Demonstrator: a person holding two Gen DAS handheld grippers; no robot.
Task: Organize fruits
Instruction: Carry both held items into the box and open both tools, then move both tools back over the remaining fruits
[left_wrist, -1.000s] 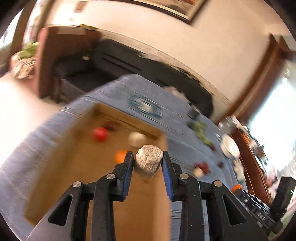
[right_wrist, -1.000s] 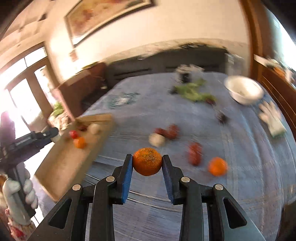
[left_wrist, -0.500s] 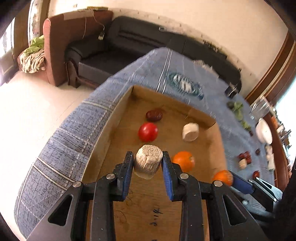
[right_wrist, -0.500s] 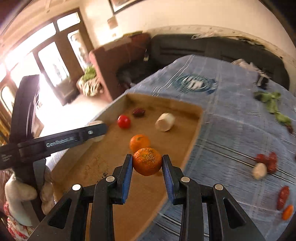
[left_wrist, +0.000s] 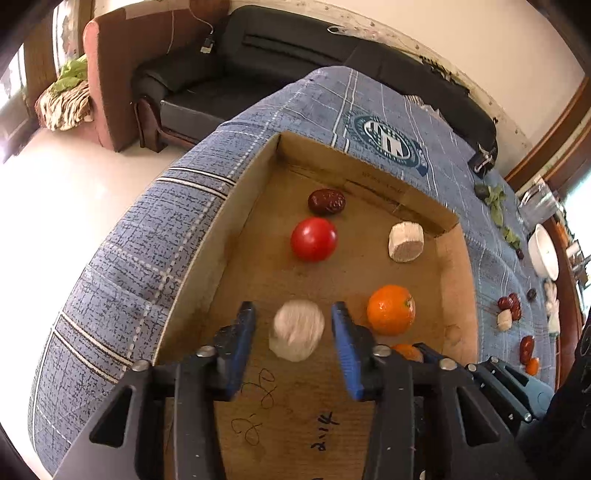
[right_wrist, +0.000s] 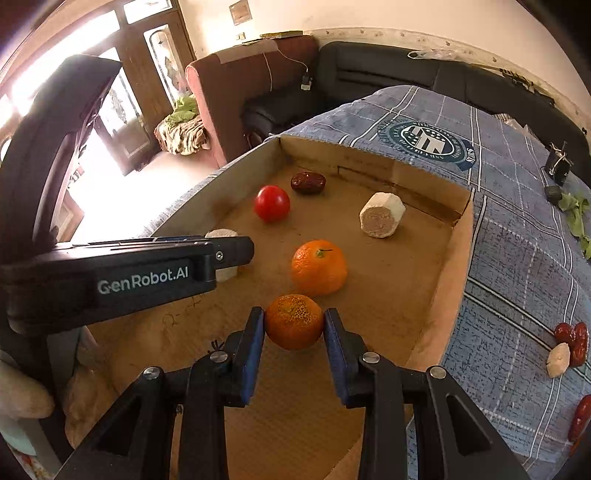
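An open cardboard box (left_wrist: 229, 221) lies on the blue checked cloth. In it are a red tomato (left_wrist: 314, 239), a dark red date (left_wrist: 327, 202), a pale cylinder-shaped chunk (left_wrist: 405, 242) and an orange (left_wrist: 390, 309). My left gripper (left_wrist: 293, 332) hangs over the box floor with its jaws opening. A second pale chunk (left_wrist: 297, 334) sits blurred between the pads, touching neither. My right gripper (right_wrist: 294, 325) is shut on a small orange tangerine (right_wrist: 294, 321) just above the box floor, right beside the orange (right_wrist: 318, 267). The left gripper's body (right_wrist: 140, 277) crosses the right wrist view, and the pale chunk (right_wrist: 221, 233) shows at its tip.
Loose dates and a pale piece (right_wrist: 569, 347) lie on the cloth (right_wrist: 517, 258) right of the box, with green leaves (right_wrist: 574, 210) further back. A white bowl (left_wrist: 543, 254) stands at the far right. A dark sofa (left_wrist: 295, 55) lies beyond the table's edge.
Both grippers have swung over the box and tipped downward. The left jaws have parted and let go of the pale chunk. The right gripper still holds the tangerine.
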